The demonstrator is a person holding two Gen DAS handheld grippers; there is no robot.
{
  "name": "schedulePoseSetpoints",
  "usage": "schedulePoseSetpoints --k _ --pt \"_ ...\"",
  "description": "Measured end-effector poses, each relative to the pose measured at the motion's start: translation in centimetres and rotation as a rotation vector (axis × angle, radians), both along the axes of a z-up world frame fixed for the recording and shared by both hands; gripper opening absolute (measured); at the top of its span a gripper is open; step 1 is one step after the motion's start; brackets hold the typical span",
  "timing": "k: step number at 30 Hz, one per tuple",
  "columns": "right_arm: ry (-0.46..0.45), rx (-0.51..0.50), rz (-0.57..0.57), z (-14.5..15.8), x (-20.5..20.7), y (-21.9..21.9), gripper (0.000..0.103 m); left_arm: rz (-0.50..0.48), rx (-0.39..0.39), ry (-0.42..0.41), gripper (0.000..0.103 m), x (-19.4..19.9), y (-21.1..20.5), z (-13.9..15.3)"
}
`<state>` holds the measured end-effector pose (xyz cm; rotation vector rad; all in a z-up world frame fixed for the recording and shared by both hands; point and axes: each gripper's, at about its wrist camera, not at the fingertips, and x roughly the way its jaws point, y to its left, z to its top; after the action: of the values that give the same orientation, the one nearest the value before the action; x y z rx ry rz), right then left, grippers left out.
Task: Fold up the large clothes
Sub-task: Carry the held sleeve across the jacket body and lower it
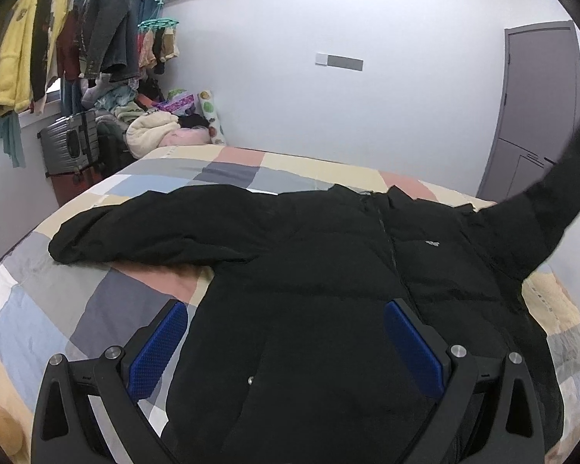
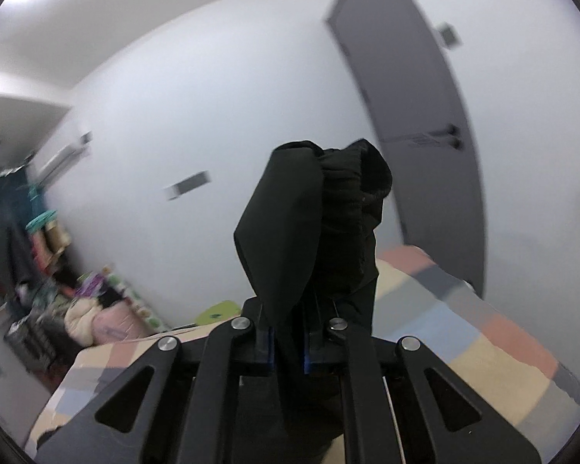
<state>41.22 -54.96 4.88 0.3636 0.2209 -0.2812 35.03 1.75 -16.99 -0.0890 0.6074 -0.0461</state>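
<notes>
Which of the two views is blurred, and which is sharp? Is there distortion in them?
Right wrist view: the background, such as the door, is smeared, while the sleeve in the right gripper is sharp. Left wrist view: sharp; the fisheye bends the bed under the jacket.

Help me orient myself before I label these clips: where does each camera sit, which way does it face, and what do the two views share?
Left wrist: on the left gripper, low over the bed, facing across the black puffer jacket toward the wall and clothes rack; its blue pads stand apart.
Right wrist: on the right gripper, raised, facing the wall and grey door; its fingers clamp the jacket's sleeve cuff.
Shared: jacket, patchwork bed, door, wall.
</notes>
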Motion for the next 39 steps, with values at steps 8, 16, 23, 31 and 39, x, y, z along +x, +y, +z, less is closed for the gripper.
schedulePoseSetpoints --k 8,16,23,31,39 --pt "-0.020 -0.071 0.250 -1.3 4.4 14.7 0.010 -0.005 -0.054 -0.001 0.103 -1.2 2.3 -0.6" --pt "0.050 -0.103 0.458 -8.2 7.8 27.7 0.010 0.009 -0.059 -0.025 0.103 -1.5 4.3 -0.9" --pt "0.159 -0.089 0.588 -17.3 9.9 36.2 0.010 0.048 -0.059 -0.029 0.103 -1.5 6.6 -1.5" --pt "0.344 -0.114 0.680 -28.6 10.6 41.1 0.010 0.068 -0.118 0.013 0.103 -0.7 8.6 -3.0" --pt "0.469 -0.102 0.690 -33.7 12.5 40.2 0.010 0.054 -0.098 0.052 0.103 0.3 8.2 -4.8"
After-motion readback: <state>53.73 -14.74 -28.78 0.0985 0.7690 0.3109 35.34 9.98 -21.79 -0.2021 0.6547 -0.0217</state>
